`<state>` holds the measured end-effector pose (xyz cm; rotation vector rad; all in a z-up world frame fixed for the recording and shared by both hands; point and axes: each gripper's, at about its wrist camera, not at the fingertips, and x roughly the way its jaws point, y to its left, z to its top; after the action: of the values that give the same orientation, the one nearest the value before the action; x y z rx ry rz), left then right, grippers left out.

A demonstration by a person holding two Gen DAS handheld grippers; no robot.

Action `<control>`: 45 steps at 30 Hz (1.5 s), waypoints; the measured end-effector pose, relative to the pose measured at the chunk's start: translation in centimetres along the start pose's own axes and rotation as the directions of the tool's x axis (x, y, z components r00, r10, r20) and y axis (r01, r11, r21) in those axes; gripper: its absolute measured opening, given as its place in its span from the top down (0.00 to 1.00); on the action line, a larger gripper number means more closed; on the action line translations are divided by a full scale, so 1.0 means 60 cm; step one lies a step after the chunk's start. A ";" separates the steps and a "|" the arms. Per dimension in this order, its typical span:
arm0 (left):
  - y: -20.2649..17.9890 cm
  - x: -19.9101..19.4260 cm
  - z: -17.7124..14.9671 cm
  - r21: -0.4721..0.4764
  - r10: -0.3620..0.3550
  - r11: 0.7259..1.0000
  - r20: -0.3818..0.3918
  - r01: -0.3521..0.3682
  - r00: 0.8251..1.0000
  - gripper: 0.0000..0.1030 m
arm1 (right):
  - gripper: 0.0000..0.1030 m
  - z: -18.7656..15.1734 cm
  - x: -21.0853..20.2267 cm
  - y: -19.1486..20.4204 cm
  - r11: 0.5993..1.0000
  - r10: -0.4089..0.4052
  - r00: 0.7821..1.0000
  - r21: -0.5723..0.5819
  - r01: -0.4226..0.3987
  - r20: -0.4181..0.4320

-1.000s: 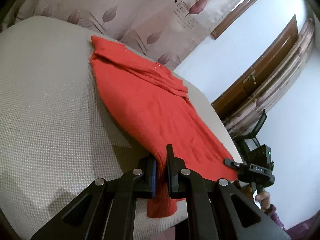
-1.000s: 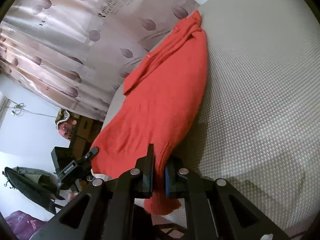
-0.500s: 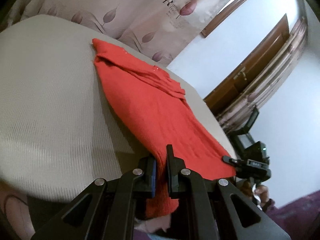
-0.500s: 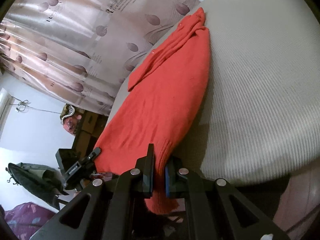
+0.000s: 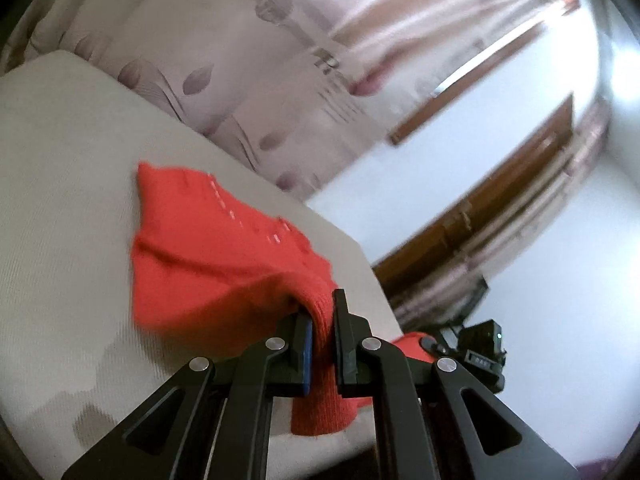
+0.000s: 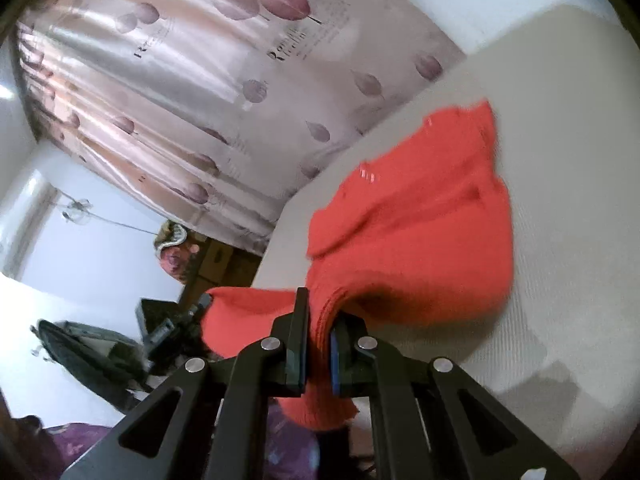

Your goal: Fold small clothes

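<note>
A red knitted garment lies on a beige padded table, its near hem lifted off the surface and bunched toward the far end. My left gripper is shut on one hem corner, red cloth hanging below the pads. In the right wrist view the same red garment arches up from the table, and my right gripper is shut on the other hem corner. The right gripper's body shows at the lower right of the left wrist view; the left gripper's body shows at the left of the right wrist view.
A pale curtain with leaf print hangs right behind the table. A brown wooden door frame and white wall stand to the right. Cardboard boxes and a dark bag sit on the floor left of the table.
Both grippers have risen and swung forward over the table with the hem, so the flat, stretched garment now folds up and looks much shorter. The views are blurred with motion.
</note>
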<state>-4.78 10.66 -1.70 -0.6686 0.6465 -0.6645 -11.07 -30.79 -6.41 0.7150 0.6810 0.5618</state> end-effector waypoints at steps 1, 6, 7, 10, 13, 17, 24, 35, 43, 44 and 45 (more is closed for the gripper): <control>0.006 0.018 0.017 0.001 0.019 1.000 0.005 -0.019 1.000 0.92 | 0.93 0.020 0.023 -0.006 1.000 -0.006 1.000 0.009 0.006 -0.007; 0.071 0.134 0.101 -0.054 0.099 0.994 -0.004 -0.099 0.995 0.92 | 0.93 0.132 0.147 -0.061 0.997 -0.043 0.998 0.059 0.046 -0.049; 0.089 0.155 0.111 -0.070 0.116 0.991 -0.010 -0.116 0.993 0.92 | 0.92 0.151 0.170 -0.076 0.996 -0.043 0.998 0.076 0.047 -0.053; 0.155 0.220 0.132 -0.156 0.128 0.979 -0.039 -0.132 0.991 0.91 | 0.90 0.193 0.233 -0.124 0.990 -0.050 0.997 0.126 0.058 -0.063; 0.215 0.262 0.145 -0.203 0.171 0.964 -0.028 -0.173 0.985 0.82 | 0.87 0.219 0.277 -0.177 0.980 -0.061 0.997 0.189 0.070 -0.051; 0.262 0.278 0.163 -0.254 0.208 0.946 0.007 -0.200 0.978 0.79 | 0.86 0.233 0.298 -0.239 0.956 -0.020 1.000 0.292 0.019 0.001; 0.249 0.241 0.184 -0.165 0.271 0.952 0.063 -0.258 0.960 0.55 | 0.59 0.218 0.272 -0.274 0.900 0.146 0.979 0.393 -0.191 0.141; 0.219 0.174 0.086 0.086 0.304 0.952 -0.134 -0.295 0.943 0.51 | 0.44 0.160 0.200 -0.172 0.983 -0.015 0.996 0.184 -0.001 0.084; 0.230 0.151 0.009 0.027 0.211 0.977 -0.190 -0.210 0.959 0.50 | 0.43 0.055 0.161 -0.157 0.968 -0.232 0.972 0.083 0.235 -0.042; 0.224 0.147 0.004 0.034 0.202 0.979 -0.176 -0.199 0.963 0.50 | 0.43 0.049 0.157 -0.154 0.970 -0.230 0.972 0.072 0.233 -0.041; 0.218 0.143 -0.001 0.044 0.189 0.982 -0.164 -0.184 0.968 0.50 | 0.43 0.044 0.154 -0.150 0.973 -0.224 0.974 0.054 0.226 -0.036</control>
<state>4.80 12.32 -13.91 -0.5213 0.8435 -0.5565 -1.05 -31.33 -14.95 0.6735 0.7968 0.3455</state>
